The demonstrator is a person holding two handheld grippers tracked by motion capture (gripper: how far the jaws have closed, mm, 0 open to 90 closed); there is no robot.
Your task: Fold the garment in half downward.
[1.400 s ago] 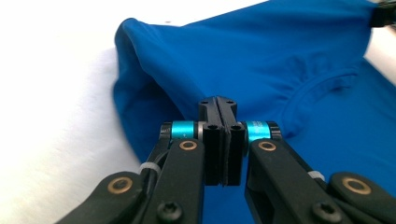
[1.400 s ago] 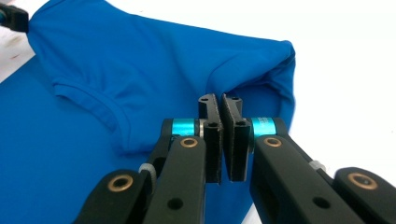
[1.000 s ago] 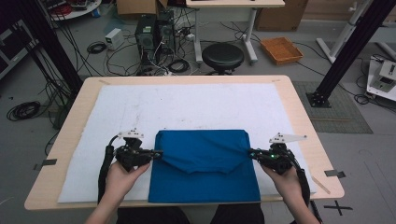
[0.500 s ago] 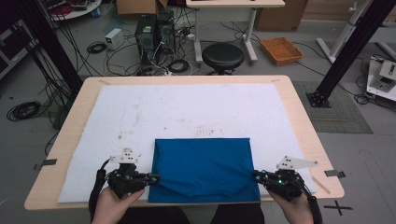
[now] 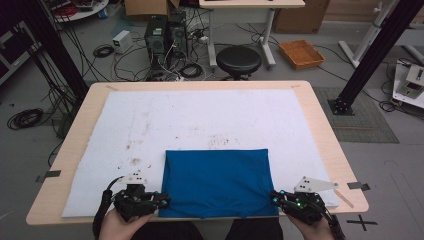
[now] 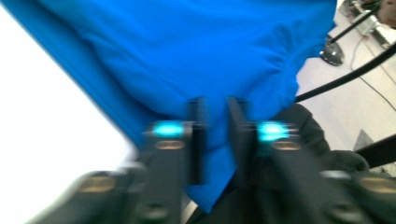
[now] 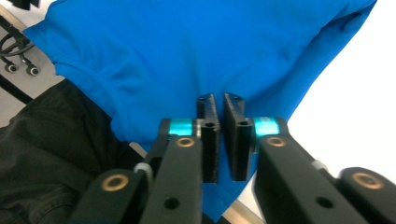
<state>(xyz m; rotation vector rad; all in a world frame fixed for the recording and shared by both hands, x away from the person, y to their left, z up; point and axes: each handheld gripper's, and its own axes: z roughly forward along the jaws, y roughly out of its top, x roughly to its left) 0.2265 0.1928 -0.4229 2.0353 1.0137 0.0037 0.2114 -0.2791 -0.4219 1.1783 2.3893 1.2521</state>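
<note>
A light wooden table (image 5: 320,130) under a white felt mat (image 5: 200,120) stood in a cable-strewn workshop. In the high view, a folded blue cloth garment (image 5: 217,182) lay flat at the mat's near edge. The left gripper (image 5: 164,201) sat low at the garment's near-left corner, the right gripper (image 5: 274,197) at its near-right corner, both hands level and pointing inward toward each other.

In the left gripper view, the jaws had just been opening and stood a narrow gap apart, blue fabric beneath them, not pinched.

In the right gripper view, the jaws had likewise just been opening, a slim gap showing, the garment's corner lying under them unclamped.
</note>
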